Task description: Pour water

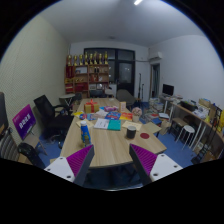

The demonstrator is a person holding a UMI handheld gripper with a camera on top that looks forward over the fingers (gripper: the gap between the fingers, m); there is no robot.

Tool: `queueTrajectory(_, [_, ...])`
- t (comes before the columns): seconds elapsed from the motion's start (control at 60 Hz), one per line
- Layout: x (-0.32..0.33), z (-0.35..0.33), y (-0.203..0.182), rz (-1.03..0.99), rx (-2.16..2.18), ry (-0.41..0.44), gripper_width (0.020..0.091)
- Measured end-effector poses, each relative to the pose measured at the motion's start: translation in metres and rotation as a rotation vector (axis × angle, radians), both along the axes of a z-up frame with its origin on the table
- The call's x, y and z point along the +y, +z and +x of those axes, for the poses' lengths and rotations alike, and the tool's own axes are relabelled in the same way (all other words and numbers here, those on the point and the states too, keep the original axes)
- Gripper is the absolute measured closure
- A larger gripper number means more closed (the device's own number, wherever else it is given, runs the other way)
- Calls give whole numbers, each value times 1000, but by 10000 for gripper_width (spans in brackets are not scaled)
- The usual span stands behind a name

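My gripper hovers over the near end of a long wooden table. Its purple pads stand wide apart, open, with only bare tabletop between them. A blue bottle stands upright on the table beyond the left finger. A dark cup stands beyond the right finger, with a small red item next to it. Both are well ahead of the fingertips and untouched.
Several colourful boxes and small items crowd the far half of the table. Black office chairs stand to the left beside a purple sign. A stool and desks are on the right, and a shelf stands against the back wall.
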State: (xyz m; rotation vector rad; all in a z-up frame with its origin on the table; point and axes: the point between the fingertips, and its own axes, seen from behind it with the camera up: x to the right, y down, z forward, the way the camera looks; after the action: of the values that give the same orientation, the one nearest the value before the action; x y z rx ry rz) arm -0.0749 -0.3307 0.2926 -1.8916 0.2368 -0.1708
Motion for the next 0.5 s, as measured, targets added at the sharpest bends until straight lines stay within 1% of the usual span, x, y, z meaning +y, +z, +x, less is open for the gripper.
queueTrajectory(0.117, [5,5,3,24,-20,-2,295])
queueTrajectory(0.15, [-2,-2,7,27,-25,-1,298])
queueTrajectory(0.2, [2,-5,7,32,-30,14,296])
queueTrajectory(0.233, [14,-1,0,36,-29,30,295])
queueTrajectory(0.3, [22,-17,-2,40,-26,64,294])
queueTrajectory(0.383, [43,-31,-14,68,-18,111,296])
queueTrajectory(0.5, [103,-45,-48,75,1,149,295])
